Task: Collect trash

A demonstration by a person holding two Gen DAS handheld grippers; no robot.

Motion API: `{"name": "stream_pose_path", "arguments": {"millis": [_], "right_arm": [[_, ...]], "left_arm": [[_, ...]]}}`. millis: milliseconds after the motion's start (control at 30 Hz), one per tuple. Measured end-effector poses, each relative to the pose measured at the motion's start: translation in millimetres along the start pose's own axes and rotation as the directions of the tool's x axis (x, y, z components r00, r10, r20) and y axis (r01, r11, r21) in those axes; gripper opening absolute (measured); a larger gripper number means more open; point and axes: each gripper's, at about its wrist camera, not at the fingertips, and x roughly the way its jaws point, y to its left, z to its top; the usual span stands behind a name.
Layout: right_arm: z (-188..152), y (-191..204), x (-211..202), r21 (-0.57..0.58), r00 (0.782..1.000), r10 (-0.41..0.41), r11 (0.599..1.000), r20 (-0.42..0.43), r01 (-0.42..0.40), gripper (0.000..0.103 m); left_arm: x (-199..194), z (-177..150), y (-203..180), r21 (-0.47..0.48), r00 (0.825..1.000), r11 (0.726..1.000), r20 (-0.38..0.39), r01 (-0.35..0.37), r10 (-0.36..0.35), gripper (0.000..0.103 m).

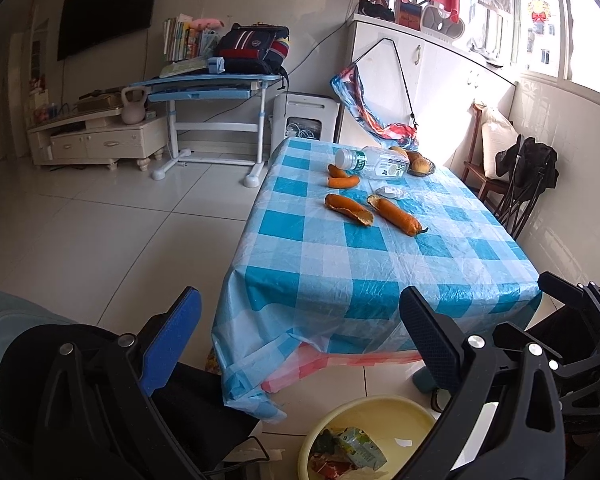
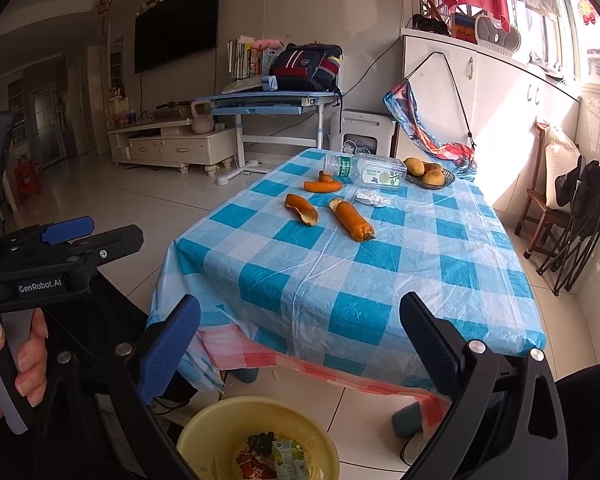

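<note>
Orange peels (image 1: 350,209) (image 2: 302,209) lie on the blue checked table (image 1: 380,264) (image 2: 380,272), with a longer peel (image 1: 398,216) (image 2: 352,220) beside them and two more (image 1: 342,181) (image 2: 322,186) further back. A clear plastic bottle (image 1: 372,163) (image 2: 364,172) lies on its side, and a crumpled white wrapper (image 1: 392,192) (image 2: 372,199) rests near it. A yellow basin (image 1: 364,412) (image 2: 220,420) on the floor holds crumpled packaging. My left gripper (image 1: 300,344) is open and empty above the floor before the table. My right gripper (image 2: 300,348) is open and empty too.
A plate of round fruit (image 1: 420,165) (image 2: 430,176) sits at the table's far end. A wooden chair with a black bag (image 1: 516,172) (image 2: 580,208) stands at the right wall. A person's hand (image 2: 8,364) holds the left gripper's handle. A blue desk (image 1: 212,88) stands behind.
</note>
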Motion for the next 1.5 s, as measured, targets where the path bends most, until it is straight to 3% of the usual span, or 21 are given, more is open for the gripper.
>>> {"name": "stream_pose_path", "arguments": {"millis": [533, 1133, 1367, 1500], "right_arm": [[22, -14, 31, 0.034, 1.0, 0.021, 0.999, -0.009, -0.021, 0.096], [68, -35, 58, -0.061, 0.999, 0.04, 0.997, 0.023, -0.039, 0.096], [76, -56, 82, -0.14, 0.999, 0.015, 0.99, -0.041, -0.021, 0.096], [70, -69, 93, -0.09, 0.996, 0.034, 0.995, -0.081, -0.042, 0.096]], "left_arm": [[37, 47, -1, 0.024, 1.0, 0.999, -0.005, -0.022, 0.022, 0.096], [87, 46, 4, 0.042, 0.995, 0.998, -0.094, -0.042, 0.046, 0.096], [104, 57, 0, 0.07, 0.993, 0.998, -0.113, -0.01, 0.018, 0.096], [123, 66, -14, 0.125, 0.99, 0.992, -0.14, 0.034, -0.016, 0.096]]}}
